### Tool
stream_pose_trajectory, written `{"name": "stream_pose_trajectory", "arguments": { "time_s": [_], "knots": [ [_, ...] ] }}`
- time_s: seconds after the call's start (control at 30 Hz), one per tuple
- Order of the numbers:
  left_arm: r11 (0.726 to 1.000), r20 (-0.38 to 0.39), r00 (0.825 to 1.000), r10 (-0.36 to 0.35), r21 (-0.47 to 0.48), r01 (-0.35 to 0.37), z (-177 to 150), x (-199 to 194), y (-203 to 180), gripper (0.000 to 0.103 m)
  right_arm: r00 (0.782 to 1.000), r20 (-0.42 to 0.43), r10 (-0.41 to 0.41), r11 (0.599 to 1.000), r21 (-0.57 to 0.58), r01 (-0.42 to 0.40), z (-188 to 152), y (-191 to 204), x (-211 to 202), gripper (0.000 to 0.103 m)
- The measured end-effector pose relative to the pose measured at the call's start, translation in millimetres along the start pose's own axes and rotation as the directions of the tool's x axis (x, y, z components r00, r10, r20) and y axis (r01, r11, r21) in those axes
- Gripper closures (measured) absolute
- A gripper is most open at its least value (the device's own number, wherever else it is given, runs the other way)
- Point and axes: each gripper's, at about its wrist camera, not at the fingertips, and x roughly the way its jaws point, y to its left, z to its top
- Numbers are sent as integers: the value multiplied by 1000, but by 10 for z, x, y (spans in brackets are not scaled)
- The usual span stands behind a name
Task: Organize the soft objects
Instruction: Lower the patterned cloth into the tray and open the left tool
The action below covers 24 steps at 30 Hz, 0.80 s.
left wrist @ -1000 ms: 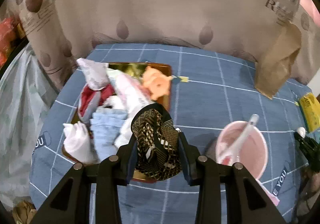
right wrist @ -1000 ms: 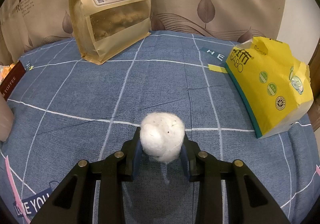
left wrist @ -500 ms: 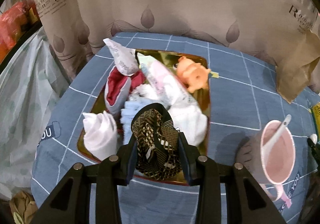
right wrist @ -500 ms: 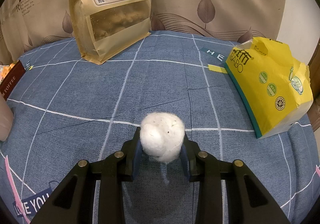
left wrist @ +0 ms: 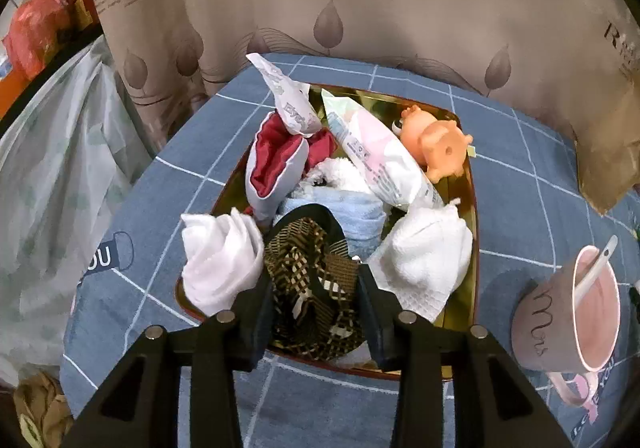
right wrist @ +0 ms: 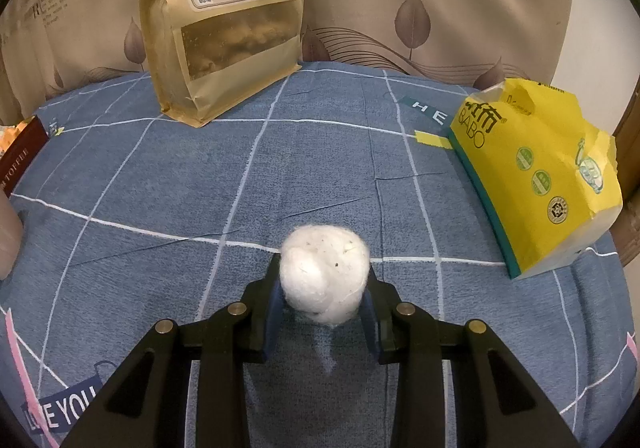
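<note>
Blue checked cloth is covering the table, with leaf-print curtain hanging behind it in both views. From the left wrist camera, the left gripper is clamping a brown patterned cloth between its fingers, holding it over the near edge of a gold tray. Soft things are lying heaped in the tray: a white cloth at 9 o'clock from the gripper, a white towel at 3 o'clock, a blue towel just beyond at 12, a red pouch at 11 and an orange toy at 1 o'clock. A pink mug holding a spoon is standing off the tray at 3 o'clock. From the right wrist camera, the right gripper is squeezing a cotton ball, apparently just above the cloth. A kraft bag is standing at 11 o'clock and a yellow pack is lying at 2 o'clock.
</note>
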Motion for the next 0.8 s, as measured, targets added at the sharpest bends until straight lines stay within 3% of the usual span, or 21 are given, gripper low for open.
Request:
{"name": "stream_pose_trajectory", "arguments": {
  "time_s": [0.37,0.6,0.8],
  "knots": [
    [1000,75,997,3,-9,-3,-14,-298,18,48,1000,-9,-17,1000,2,17,0,6,4,70],
    [996,210,977,42,73,-59,-147,-643,-151,44,1000,-9,-21,1000,-2,21,2,15,6,70],
    [990,260,964,57,112,-88,-313,-755,-233,44,1000,-11,-3,1000,13,4,5,-7,3,70]
  ]
}}
